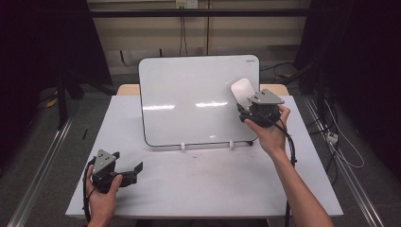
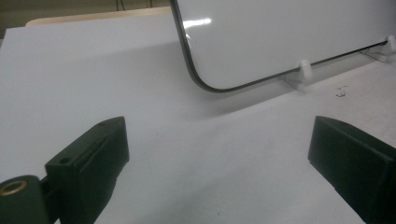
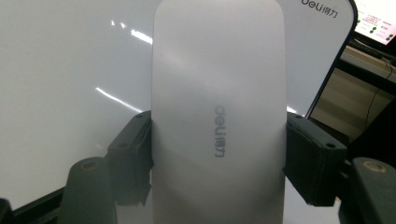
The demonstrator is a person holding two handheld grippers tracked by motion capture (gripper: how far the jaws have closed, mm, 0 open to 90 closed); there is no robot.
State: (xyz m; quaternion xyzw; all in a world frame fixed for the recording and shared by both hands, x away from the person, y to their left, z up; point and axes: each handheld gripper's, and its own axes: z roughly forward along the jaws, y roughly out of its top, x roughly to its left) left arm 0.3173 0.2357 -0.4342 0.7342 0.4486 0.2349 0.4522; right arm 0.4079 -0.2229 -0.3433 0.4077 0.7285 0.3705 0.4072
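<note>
The left gripper [image 1: 135, 171] sits at lower left of the high view, low over the table, jaws wide apart, the hand [image 1: 105, 189] wrapped around its body. The right gripper [image 1: 242, 108] is raised at right centre, forearm stretched forward, jaws clamped on an eraser [image 3: 218, 116]

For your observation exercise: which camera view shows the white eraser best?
The right gripper view: the eraser stands close up between the right gripper's pads, its printed logo readable. The high view shows it small against the whiteboard. The left gripper view shows the whiteboard's lower corner.
</note>
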